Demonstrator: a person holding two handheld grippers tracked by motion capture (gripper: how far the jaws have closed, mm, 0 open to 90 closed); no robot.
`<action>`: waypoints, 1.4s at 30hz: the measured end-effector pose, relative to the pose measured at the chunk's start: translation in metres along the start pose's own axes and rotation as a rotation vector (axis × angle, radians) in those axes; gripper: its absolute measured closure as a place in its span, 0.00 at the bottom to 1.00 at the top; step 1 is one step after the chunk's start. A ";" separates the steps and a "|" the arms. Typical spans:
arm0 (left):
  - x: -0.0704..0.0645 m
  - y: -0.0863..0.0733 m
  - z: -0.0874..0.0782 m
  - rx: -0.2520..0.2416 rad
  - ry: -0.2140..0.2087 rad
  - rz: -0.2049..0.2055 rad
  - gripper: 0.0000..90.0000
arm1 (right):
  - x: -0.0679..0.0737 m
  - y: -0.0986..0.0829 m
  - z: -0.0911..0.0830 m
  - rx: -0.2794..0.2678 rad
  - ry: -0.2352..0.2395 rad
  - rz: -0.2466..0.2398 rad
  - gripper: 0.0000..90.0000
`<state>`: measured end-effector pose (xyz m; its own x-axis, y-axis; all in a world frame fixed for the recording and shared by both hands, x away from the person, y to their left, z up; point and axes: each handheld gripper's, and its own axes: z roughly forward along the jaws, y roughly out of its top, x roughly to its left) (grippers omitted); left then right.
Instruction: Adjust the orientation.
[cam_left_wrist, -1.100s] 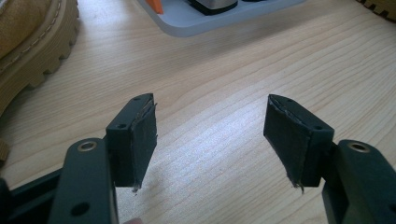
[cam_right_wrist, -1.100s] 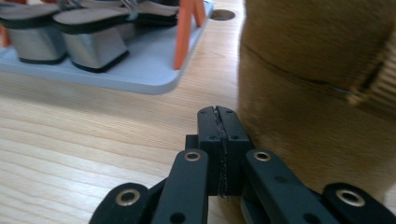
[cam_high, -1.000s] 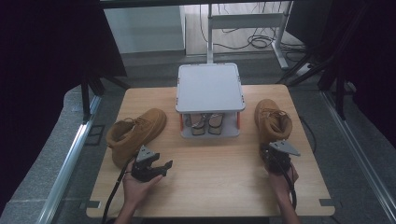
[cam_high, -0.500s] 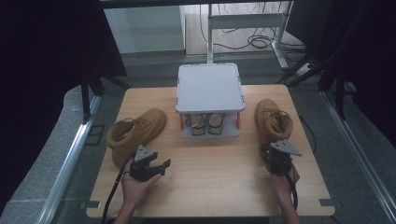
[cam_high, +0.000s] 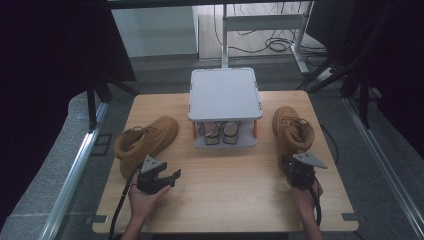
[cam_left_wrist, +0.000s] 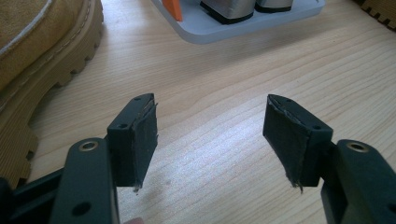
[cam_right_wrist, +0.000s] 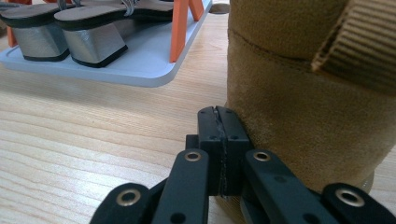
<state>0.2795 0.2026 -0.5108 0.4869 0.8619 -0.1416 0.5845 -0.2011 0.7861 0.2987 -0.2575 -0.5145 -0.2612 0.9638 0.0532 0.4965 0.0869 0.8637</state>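
Two tan suede boots lie on the wooden table (cam_high: 225, 195). The left boot (cam_high: 144, 141) rests on its side at the left, its lugged sole (cam_left_wrist: 46, 70) beside my left gripper (cam_left_wrist: 212, 135), which is open over bare wood. In the high view my left gripper (cam_high: 170, 177) sits just in front of that boot. The right boot (cam_high: 291, 131) stands upright at the right. My right gripper (cam_right_wrist: 218, 116) is shut with nothing in it, its tips against the boot's heel (cam_right_wrist: 303, 116). The high view shows my right gripper (cam_high: 298, 170) just behind that heel.
A grey two-level shoe rack (cam_high: 224, 93) with orange posts (cam_right_wrist: 180, 28) stands at the table's back centre. A pair of silver block-heeled sandals (cam_right_wrist: 70, 32) sits on its lower shelf (cam_left_wrist: 243, 30). Bare wood lies between the two grippers.
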 end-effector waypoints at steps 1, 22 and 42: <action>0.000 0.000 0.000 0.004 -0.002 -0.001 0.39 | 0.000 0.000 0.000 0.002 -0.001 0.001 1.00; 0.005 -0.002 0.002 0.027 -0.003 -0.019 0.38 | -0.027 -0.008 -0.019 -0.006 -0.055 0.036 1.00; 0.006 -0.002 0.003 0.035 0.000 -0.019 0.38 | -0.062 -0.013 -0.031 -0.020 -0.111 0.110 1.00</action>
<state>0.2831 0.2067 -0.5149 0.4760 0.8654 -0.1563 0.6161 -0.2013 0.7615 0.2825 -0.3260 -0.5134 -0.1123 0.9893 0.0931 0.5005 -0.0246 0.8654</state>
